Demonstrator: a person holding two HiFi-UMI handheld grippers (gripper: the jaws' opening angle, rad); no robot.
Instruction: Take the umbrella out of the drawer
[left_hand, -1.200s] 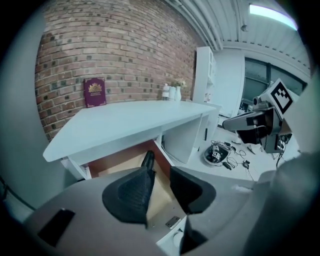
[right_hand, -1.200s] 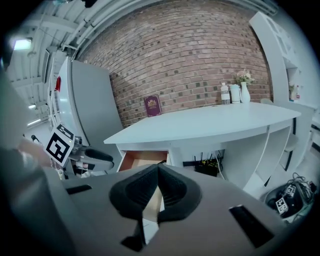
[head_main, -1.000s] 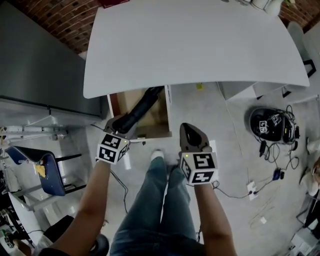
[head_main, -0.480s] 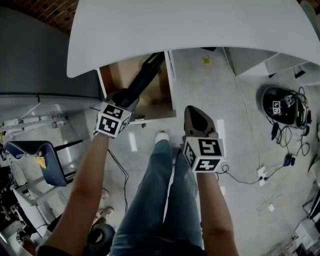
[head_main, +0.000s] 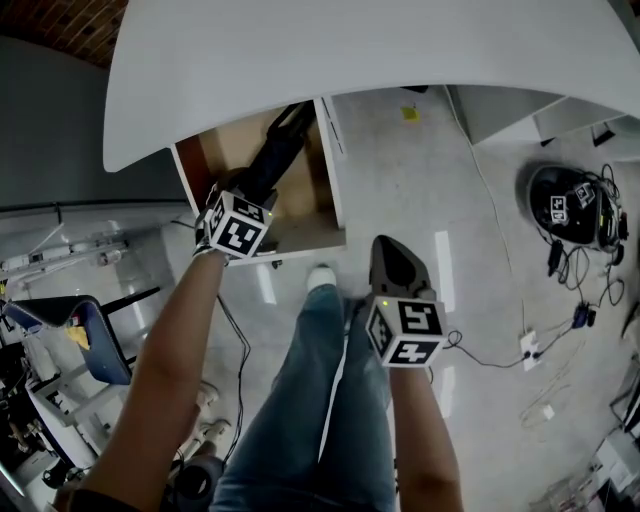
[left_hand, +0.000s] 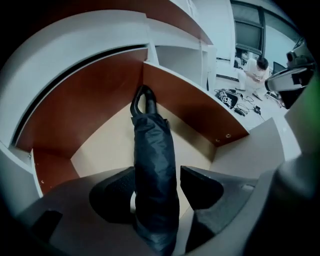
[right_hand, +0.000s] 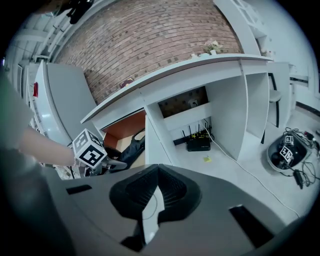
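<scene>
Straddling the near end of the umbrella (left_hand: 150, 145), which lay lengthwise in the drawer (left_hand: 90, 110) from front edge toward back corner, the left gripper (left_hand: 156, 186) was opening its jaws around it, while the closed, empty right gripper (right_hand: 155, 192) hung well apart.

- A wide white tabletop (head_main: 350, 60) fills the top of the head view, its curved edge sweeping across the frame.
- A grey cabinet (head_main: 50, 130) stands at upper left, with a corner of brick wall (head_main: 70, 15) above it.
- A blue chair (head_main: 75, 325) sits at the left edge, with something yellow on its seat.
- A round black device (head_main: 565, 205) bearing a square marker lies on the grey floor (head_main: 400, 200) at right, among tangled cables (head_main: 590, 300).
- A white power strip (head_main: 530, 350) lies at lower right.
- A small yellow scrap (head_main: 408, 113) lies just below the tabletop's edge.
- A black router (right_hand: 198, 144) with upright antennas stands under the tabletop, mid-frame in the right gripper view.
- Legs in jeans (head_main: 310, 400) and a white shoe (head_main: 320, 278) occupy the lower middle.
</scene>
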